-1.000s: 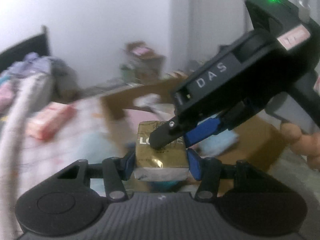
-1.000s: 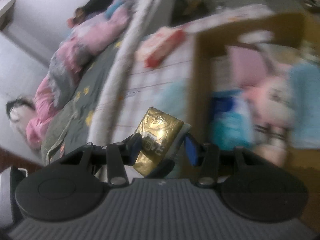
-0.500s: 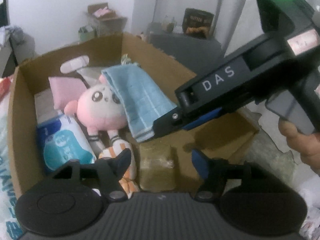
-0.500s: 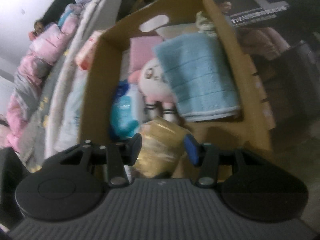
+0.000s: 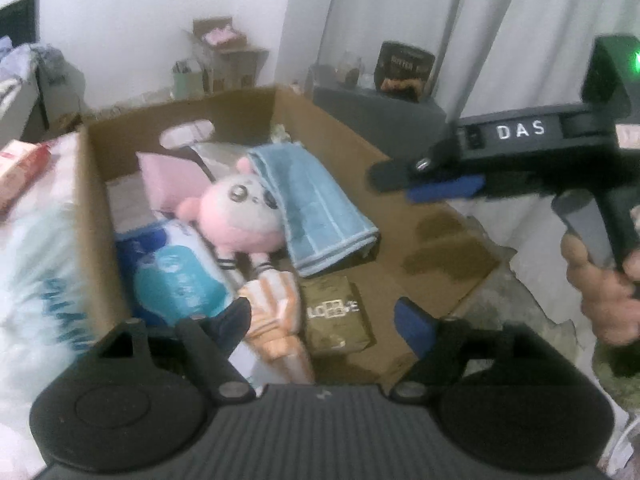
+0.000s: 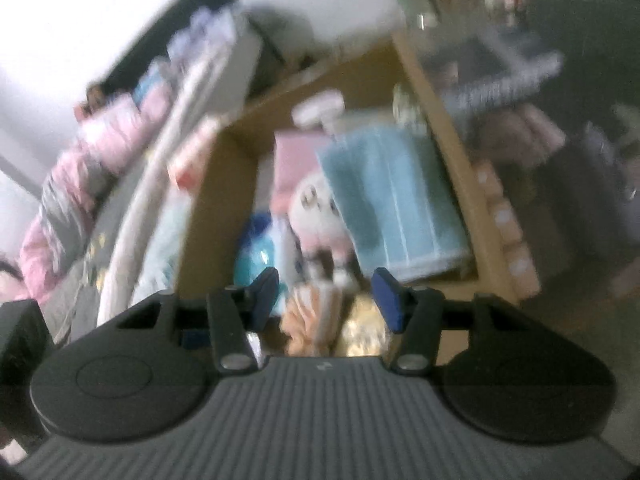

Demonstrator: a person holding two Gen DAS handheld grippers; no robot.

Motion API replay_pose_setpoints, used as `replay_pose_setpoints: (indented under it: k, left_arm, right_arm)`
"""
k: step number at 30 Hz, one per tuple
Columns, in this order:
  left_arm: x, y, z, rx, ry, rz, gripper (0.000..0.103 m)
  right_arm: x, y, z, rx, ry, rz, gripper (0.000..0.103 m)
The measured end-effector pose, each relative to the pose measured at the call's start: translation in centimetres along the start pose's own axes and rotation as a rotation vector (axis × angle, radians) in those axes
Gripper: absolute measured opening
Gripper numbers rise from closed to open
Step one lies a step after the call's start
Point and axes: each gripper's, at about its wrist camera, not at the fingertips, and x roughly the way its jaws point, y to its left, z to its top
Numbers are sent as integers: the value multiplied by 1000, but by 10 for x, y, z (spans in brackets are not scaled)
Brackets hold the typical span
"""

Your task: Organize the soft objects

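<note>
Left wrist view: gold tissue pack (image 5: 338, 312) lying flat on cardboard box (image 5: 448, 256) floor, beside striped cloth (image 5: 276, 316). Left gripper (image 5: 320, 316) opening wide above it, gripping nothing. Right gripper (image 6: 326, 296) likewise opening, empty.

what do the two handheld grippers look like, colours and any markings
Both are black plastic with a ribbed grey top plate and two round black discs at the sides. The left gripper and right gripper have blue finger pads. In the left wrist view the right gripper's body reads "DAS" in white, with a green light on.
</note>
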Motion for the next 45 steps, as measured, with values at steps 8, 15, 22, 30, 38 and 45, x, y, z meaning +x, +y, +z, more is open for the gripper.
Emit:
replay_pose_setpoints:
  k: [8, 15, 22, 30, 38, 45]
  left_arm:
    - [-92, 45, -29, -72, -213, 126, 100]
    - [-131, 70, -81, -149, -263, 314, 103]
    - [-137, 73, -127, -186, -227, 426, 103]
    - [-117, 57, -142, -176, -101, 652, 103]
    - [-106, 45, -138, -236, -79, 576, 103]
    - [-104, 46, -136, -313, -50, 626, 103]
  right_arm:
    - [-44, 41, -47, -152, -304, -191, 82]
    - [-19, 78, -131, -177, -418, -407, 84]
    - [-9, 120, -193, -193, -383, -458, 98]
    - [-9, 150, -226, -316, -291, -404, 102]
    - [-24, 143, -217, -271, -266, -367, 102]
    - [-18, 145, -212, -270, -223, -342, 102]
